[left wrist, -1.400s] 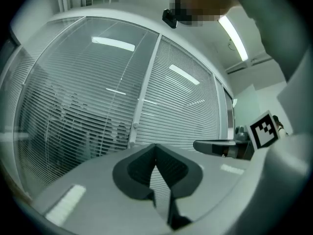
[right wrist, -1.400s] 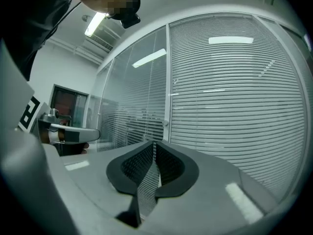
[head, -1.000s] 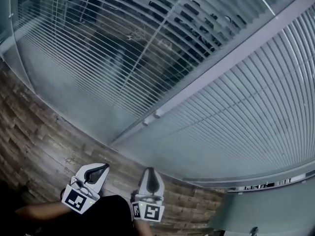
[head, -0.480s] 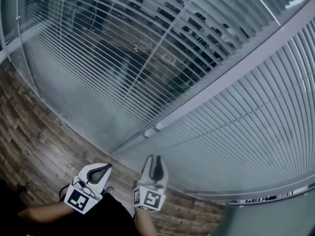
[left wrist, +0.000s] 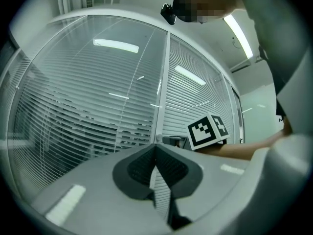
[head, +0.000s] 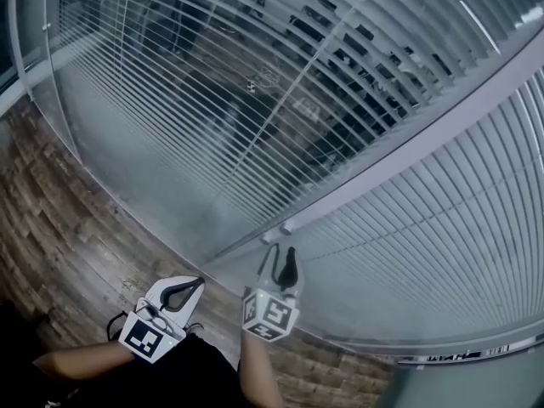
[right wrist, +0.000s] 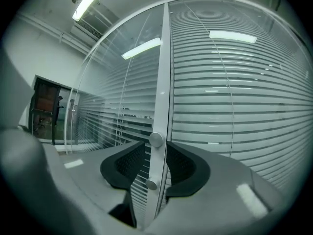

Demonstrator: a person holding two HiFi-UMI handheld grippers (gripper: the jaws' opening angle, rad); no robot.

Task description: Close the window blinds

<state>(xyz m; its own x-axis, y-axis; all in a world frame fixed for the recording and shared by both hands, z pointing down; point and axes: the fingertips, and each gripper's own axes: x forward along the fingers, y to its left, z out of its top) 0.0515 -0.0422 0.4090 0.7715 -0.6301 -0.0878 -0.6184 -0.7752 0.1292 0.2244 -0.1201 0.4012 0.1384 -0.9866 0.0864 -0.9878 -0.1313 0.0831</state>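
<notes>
The right gripper (head: pixel 280 255) is held partly open, its jaws having just been opening, astride a knob (right wrist: pixel 155 139) on the window post (right wrist: pixel 164 72). The left gripper (head: pixel 200 282) is closed on nothing. Blinds (head: pixel 212 100) are seen behind glass, above a wood floor (head: pixel 59 219).

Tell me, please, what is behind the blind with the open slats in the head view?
Between the slats of the open blind, only a dark space with vague shapes shows, and nothing in it can be identified. The slats themselves cover the rest.
</notes>
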